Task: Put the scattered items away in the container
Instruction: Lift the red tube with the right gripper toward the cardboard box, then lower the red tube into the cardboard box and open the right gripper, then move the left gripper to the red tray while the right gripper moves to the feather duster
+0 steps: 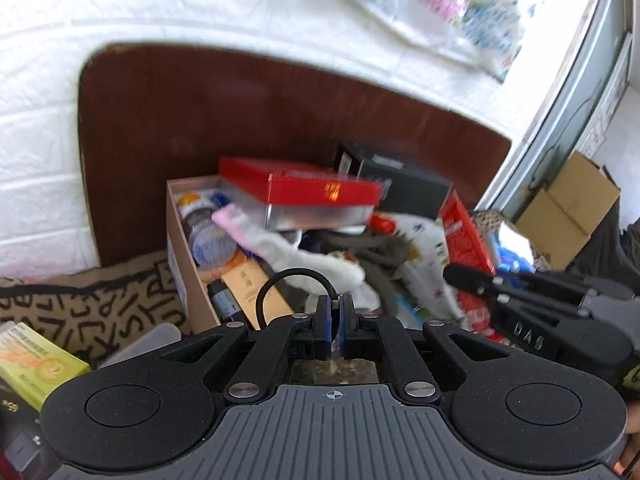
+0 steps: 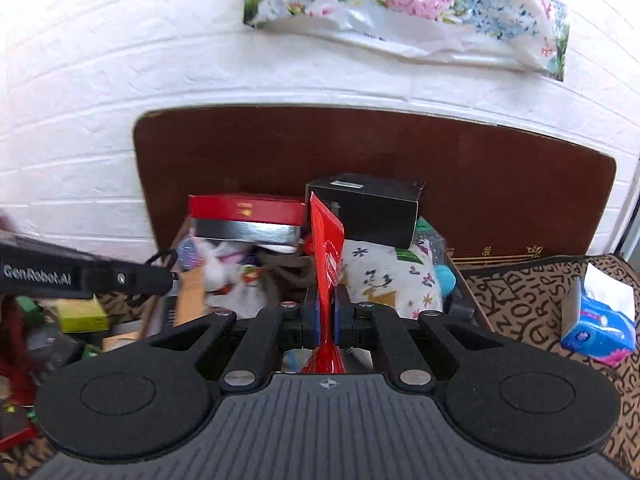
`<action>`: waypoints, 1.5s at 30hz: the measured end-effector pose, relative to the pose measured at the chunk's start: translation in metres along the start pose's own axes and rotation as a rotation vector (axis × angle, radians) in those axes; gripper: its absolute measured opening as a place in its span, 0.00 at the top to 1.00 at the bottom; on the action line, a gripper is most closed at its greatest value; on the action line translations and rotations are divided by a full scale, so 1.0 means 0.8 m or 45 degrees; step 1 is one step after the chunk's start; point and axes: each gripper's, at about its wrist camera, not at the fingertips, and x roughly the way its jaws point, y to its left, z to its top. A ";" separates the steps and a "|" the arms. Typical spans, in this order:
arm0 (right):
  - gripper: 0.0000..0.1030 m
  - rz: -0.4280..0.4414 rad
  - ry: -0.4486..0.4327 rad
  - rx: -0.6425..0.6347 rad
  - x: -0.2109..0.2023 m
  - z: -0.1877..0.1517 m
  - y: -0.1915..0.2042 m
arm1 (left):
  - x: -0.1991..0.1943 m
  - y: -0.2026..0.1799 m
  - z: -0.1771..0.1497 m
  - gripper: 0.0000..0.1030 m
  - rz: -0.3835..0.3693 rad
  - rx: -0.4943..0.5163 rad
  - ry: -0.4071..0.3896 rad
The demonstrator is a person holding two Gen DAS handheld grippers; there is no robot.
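The container is a cardboard box heaped with items: a red and silver box, a black box, socks and printed cloth. My left gripper hovers at the box's near edge, shut on a thin black cord loop that arches up to its left. My right gripper is shut on a red foil packet, held upright in front of the heap. In the left wrist view the right gripper and its red packet sit over the box's right side. The left gripper enters the right wrist view from the left.
A dark brown board leans on the white brick wall behind the box. Patterned brown cloth covers the surface. A blue tissue pack lies on the right, and a yellow-green carton on the left. A floral bag hangs above.
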 end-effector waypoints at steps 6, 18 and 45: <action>0.93 0.005 0.012 -0.063 0.027 -0.004 0.001 | 0.022 0.016 -0.004 0.59 0.021 -0.041 0.005; 0.05 -0.081 -0.068 -0.079 -0.002 -0.025 0.005 | -0.011 0.007 -0.024 0.00 0.042 0.075 -0.112; 0.00 -0.004 -0.054 -0.263 -0.087 -0.056 0.092 | -0.119 0.011 -0.094 0.00 0.027 0.144 -0.109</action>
